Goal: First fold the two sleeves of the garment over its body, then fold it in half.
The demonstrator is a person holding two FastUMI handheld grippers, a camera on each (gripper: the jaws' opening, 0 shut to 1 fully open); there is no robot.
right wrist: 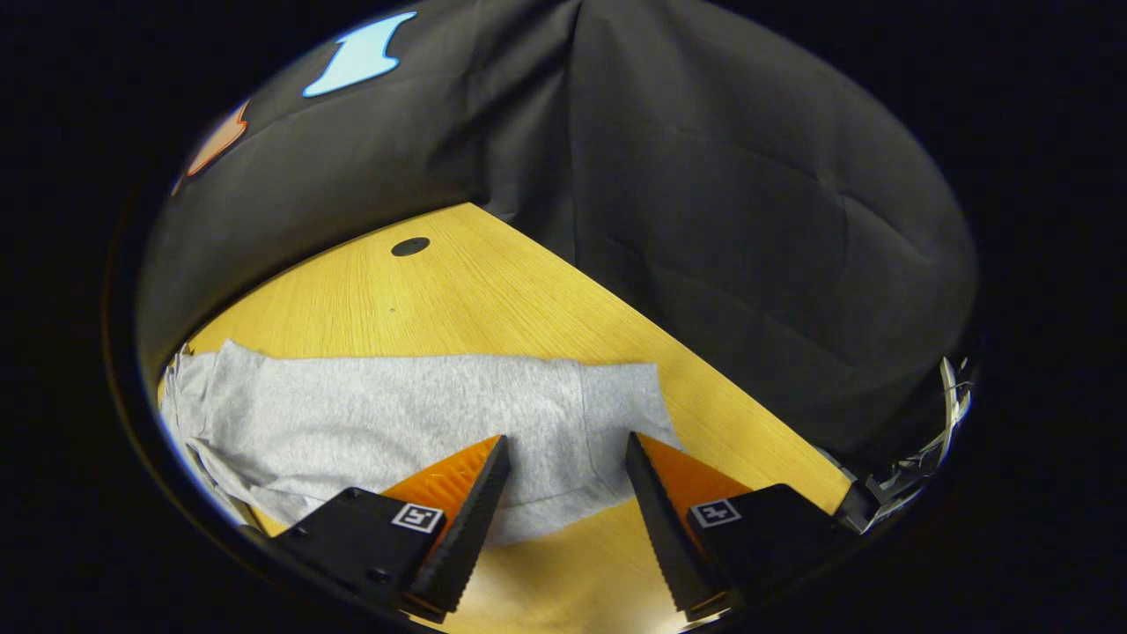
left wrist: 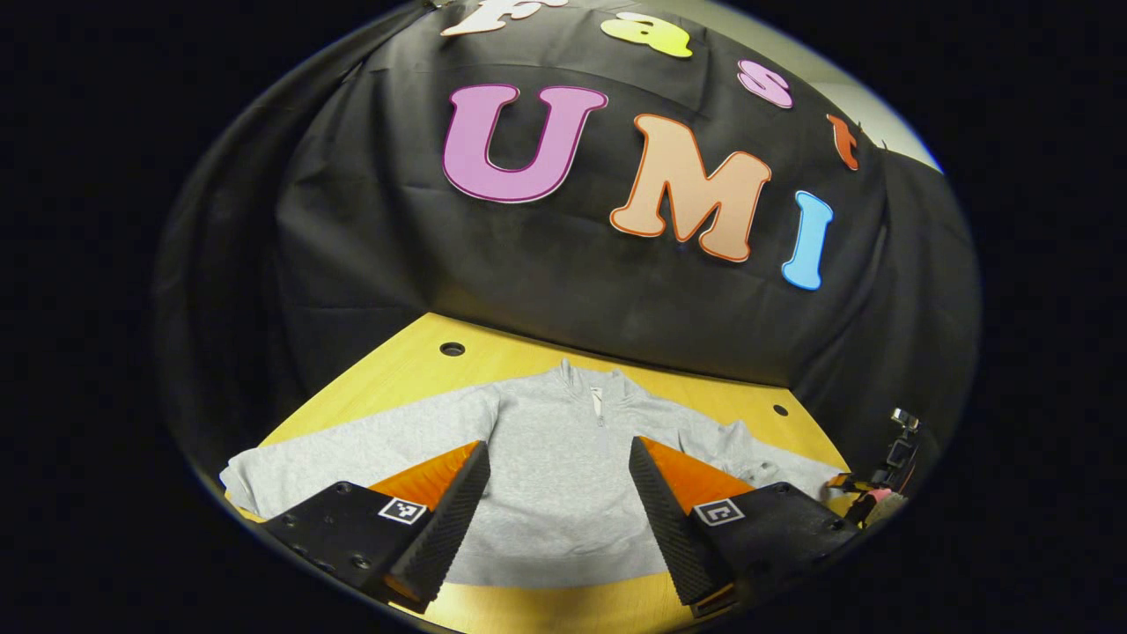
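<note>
A grey sweatshirt (left wrist: pixel 555 467) lies flat on the wooden surface (left wrist: pixel 414 370), sleeves spread out to both sides. The left hand-held gripper (left wrist: pixel 559 458) hangs wide over its body. The right hand-held gripper (right wrist: pixel 563 453) hangs wide over one sleeve (right wrist: pixel 423 414) near the cuff.

Grey garment (left wrist: pixel 555 458), yellow wooden table (right wrist: pixel 458 299)
</note>
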